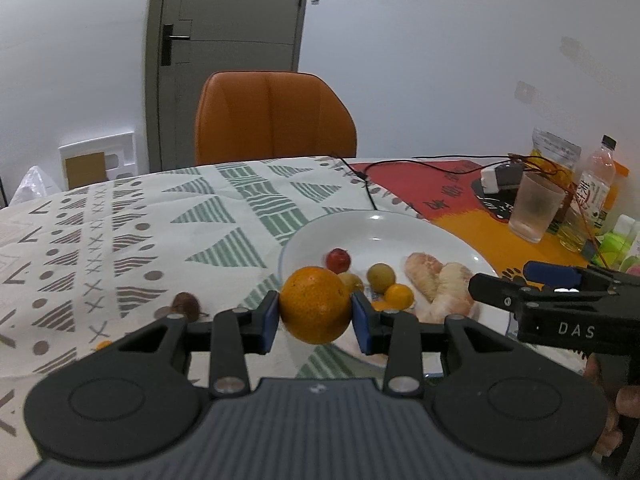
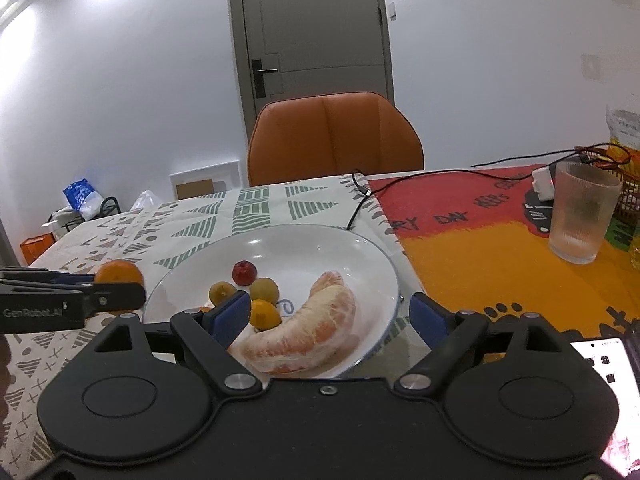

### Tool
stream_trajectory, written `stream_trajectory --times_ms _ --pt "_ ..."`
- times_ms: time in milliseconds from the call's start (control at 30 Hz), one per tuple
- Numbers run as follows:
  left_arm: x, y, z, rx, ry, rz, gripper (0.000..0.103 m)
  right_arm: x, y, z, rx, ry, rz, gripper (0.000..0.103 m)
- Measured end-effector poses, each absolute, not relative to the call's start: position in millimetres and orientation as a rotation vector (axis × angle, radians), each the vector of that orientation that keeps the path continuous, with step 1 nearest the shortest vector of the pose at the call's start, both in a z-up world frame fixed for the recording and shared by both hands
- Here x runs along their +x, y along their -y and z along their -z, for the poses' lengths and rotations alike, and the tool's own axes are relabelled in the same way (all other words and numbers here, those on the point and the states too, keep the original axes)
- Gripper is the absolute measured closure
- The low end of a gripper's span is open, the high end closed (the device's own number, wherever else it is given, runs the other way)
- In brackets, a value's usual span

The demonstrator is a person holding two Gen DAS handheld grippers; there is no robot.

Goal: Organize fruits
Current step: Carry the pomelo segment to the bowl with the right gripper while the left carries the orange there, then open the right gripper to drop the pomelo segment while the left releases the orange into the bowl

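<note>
Orange [image 1: 315,305] sits pinched between the left tongs' [image 1: 315,316] pads, held off the cloth; the plate [image 1: 400,232] lies just ahead and right, so that hand is nearer. Right tongs [image 2: 330,316] gape wide and empty over the peeled segments [image 2: 308,332], whose long axis runs across them.

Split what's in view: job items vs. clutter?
Job:
- orange, held in left claw
- plate
- pomelo segments
- red fruit and small yellow fruits on plate
- right claw, open over plate

Clutter:
- glass
- cable
- bottle
- phone
- chair
</note>
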State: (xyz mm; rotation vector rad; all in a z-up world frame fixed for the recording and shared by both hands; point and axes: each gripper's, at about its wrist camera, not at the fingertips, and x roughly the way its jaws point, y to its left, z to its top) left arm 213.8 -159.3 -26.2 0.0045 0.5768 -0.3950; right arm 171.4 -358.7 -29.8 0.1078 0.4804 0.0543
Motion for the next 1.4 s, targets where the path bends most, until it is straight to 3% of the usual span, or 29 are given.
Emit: stream_trajectory --times_ms 467,800,1133,1400 --pt "216.2 163.3 21.9 0.037 -0.551 0.372 0.061 172.7 353.5 32.3 0.135 -0.490 -0.090 0.015" --pt "210.6 133.5 23.1 0.046 -0.553 0.285 0.040 175.1 335.2 27.3 0.139 -0.482 -0.139 0.015" --pt "212.3 100.6 32.8 0.034 -0.575 0.205 0.039 180.8 313.5 26.8 0.121 -0.491 -0.178 0.014" --pt "217.3 79.2 42.7 0.009 -0.594 0.149 0.039 185.8 300.8 26.9 0.104 -0.497 -0.204 0.007"
